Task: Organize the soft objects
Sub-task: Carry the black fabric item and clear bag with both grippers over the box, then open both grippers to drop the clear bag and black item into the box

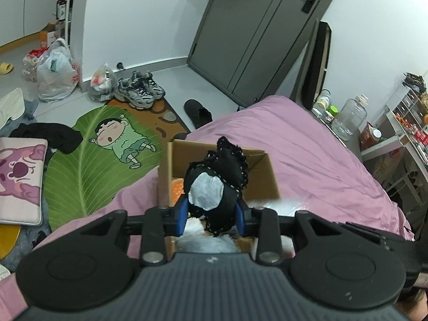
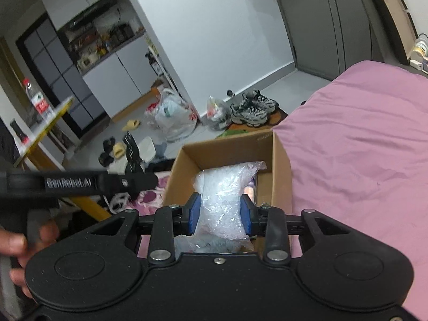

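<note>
An open cardboard box (image 1: 263, 179) stands on the pink bed (image 1: 307, 144). My left gripper (image 1: 212, 211) is shut on a black soft pouch with a white patch (image 1: 216, 184) and holds it above the box. In the right wrist view the same box (image 2: 279, 160) is open below me. My right gripper (image 2: 220, 211) is shut on a clear bubble-wrap bag (image 2: 224, 187) that hangs into the box. The left gripper's body (image 2: 80, 183) shows at the left of that view, held by a hand.
The pink bed (image 2: 361, 147) spreads to the right. On the floor lie a green cartoon rug (image 1: 99, 155), sneakers (image 1: 140, 89), plastic bags (image 1: 56, 72), a black slipper (image 1: 198, 113) and a pink cushion (image 1: 21, 182). A shelf with jars (image 1: 347, 115) stands beside the bed.
</note>
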Demonstrator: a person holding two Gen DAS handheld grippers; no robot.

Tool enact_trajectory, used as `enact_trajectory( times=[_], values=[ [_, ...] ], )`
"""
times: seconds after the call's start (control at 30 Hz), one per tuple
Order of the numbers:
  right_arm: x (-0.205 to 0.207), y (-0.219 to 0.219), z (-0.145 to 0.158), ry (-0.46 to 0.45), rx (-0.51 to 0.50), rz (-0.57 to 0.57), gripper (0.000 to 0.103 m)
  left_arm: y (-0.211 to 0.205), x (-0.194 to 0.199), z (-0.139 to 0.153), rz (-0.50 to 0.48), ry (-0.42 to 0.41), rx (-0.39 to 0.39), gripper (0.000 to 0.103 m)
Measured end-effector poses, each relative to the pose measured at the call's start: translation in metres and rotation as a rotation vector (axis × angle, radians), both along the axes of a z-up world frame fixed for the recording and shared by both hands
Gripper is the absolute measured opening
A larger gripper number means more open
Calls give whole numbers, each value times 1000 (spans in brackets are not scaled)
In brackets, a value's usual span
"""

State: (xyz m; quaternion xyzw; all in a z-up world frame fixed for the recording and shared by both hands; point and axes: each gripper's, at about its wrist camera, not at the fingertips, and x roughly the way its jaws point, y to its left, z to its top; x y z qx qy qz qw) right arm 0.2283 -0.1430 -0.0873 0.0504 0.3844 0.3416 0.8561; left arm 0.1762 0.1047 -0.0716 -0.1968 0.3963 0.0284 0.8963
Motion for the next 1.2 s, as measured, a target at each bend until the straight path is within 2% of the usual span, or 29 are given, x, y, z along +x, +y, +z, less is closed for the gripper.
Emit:
enact_trajectory(
  times=[0.07,0.3,0.6,1.2],
  values=[
    [-2,0,0,-7,-3,-4,60,5,0,-3,11,2,-6,34],
    [6,-1,8,-9,-13,-3,61,10,3,-6,18,3,-12,34],
    [12,-2,20,-41,-63,57,63,3,14,-2,21,-6,-2,34],
    [30,-31,-7,13,-1,41,63,-25,51,-18,-7,66,41,34]
  ],
)
